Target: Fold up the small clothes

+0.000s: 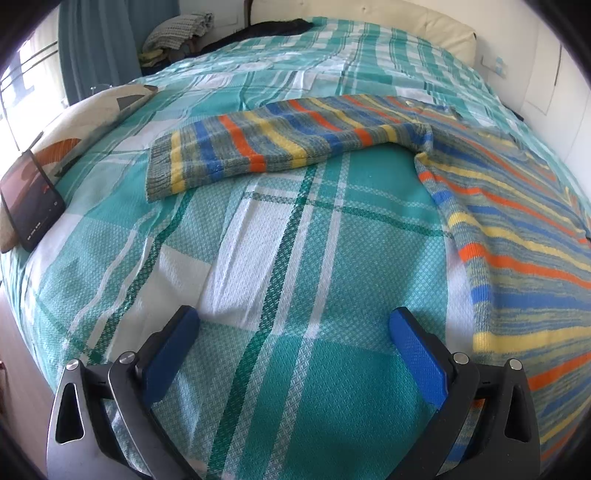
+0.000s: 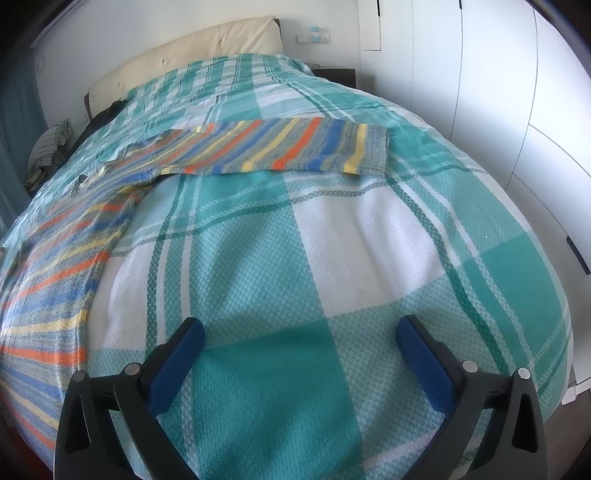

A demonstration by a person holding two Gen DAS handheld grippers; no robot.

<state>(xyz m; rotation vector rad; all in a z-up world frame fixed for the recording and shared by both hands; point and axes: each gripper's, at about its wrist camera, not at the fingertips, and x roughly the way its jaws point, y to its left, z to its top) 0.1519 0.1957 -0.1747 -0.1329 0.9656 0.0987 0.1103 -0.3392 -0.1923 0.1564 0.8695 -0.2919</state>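
Note:
A striped knit sweater [image 1: 517, 221] in blue, orange, yellow and grey lies flat on the bed. In the left wrist view its body fills the right side and one sleeve [image 1: 258, 147] stretches out to the left. In the right wrist view the sweater body [image 2: 55, 266] is at the left and the other sleeve [image 2: 288, 147] stretches to the right. My left gripper [image 1: 293, 328] is open and empty over bare bedspread, left of the sweater's hem. My right gripper [image 2: 299, 336] is open and empty over bare bedspread, right of the body.
The bed has a teal and white plaid bedspread [image 1: 280, 258]. A phone [image 1: 31, 199] leans on a pillow [image 1: 92, 110] at the left edge. A pile of clothes [image 1: 177, 33] sits beyond the bed's far left corner. White wardrobe doors [image 2: 498, 110] stand to the right of the bed.

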